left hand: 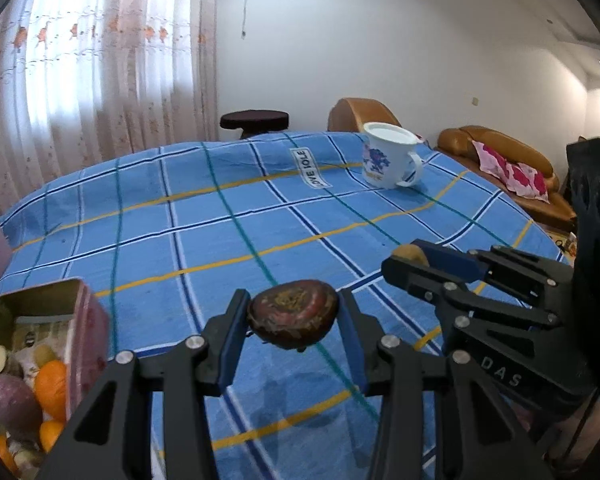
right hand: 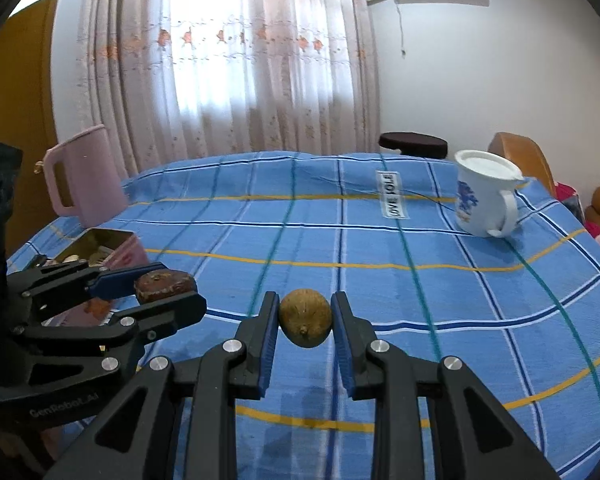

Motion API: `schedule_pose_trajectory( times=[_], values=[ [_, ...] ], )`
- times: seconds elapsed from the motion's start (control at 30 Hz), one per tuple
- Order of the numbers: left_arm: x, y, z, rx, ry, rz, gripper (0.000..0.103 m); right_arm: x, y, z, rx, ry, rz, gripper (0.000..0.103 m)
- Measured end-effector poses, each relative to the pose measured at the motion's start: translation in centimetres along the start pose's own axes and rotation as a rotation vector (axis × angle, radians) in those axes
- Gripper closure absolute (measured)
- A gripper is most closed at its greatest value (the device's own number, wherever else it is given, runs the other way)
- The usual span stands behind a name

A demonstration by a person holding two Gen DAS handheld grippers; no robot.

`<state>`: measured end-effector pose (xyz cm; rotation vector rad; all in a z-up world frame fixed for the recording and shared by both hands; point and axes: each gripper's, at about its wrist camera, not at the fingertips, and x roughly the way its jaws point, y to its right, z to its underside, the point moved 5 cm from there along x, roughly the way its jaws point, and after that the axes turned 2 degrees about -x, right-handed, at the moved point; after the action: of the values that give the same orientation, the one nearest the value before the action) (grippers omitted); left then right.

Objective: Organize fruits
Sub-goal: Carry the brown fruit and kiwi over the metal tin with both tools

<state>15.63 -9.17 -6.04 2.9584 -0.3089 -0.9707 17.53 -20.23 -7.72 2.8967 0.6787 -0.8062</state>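
My left gripper (left hand: 294, 314) is shut on a dark red-brown fruit (left hand: 293, 313) and holds it above the blue checked tablecloth (left hand: 220, 232). It also shows in the right wrist view (right hand: 166, 286), at the left. My right gripper (right hand: 305, 320) is shut on a round brown fruit (right hand: 306, 317), also held above the cloth. In the left wrist view the right gripper (left hand: 416, 264) reaches in from the right with the brown fruit (left hand: 411, 254) partly hidden between its fingers. An open tin box (left hand: 80, 300) at the lower left holds oranges (left hand: 52, 388) and other fruits.
A white mug with a blue print (left hand: 390, 158) stands at the far right of the table. A pink pitcher (right hand: 86, 172) stands at the far left, behind the tin box (right hand: 100, 246). A dark stool (left hand: 254, 120) and a sofa (left hand: 500, 160) lie beyond the table.
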Motion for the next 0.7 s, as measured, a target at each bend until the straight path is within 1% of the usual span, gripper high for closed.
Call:
schedule_pose_trajectory(
  times=[0.33,0.5,0.7],
  values=[
    [-2.8,-1.5,1.2,-0.017,0.042,-0.032,0.057,-0.8,-3.1,-0.1,-0.031,0.026,-0.042,0.075],
    [-4.2,-2.6,1.4,-0.033,0.064,-0.046,0.057,-1.3,-4.7,-0.8,-0.051,0.055,-0.071,0.075],
    [-5.9,-4.9,1.6,-0.063,0.094,-0.085,0.057,-1.8,-7.2,-2.0,-0.089,0.08,-0.109,0.075]
  ],
)
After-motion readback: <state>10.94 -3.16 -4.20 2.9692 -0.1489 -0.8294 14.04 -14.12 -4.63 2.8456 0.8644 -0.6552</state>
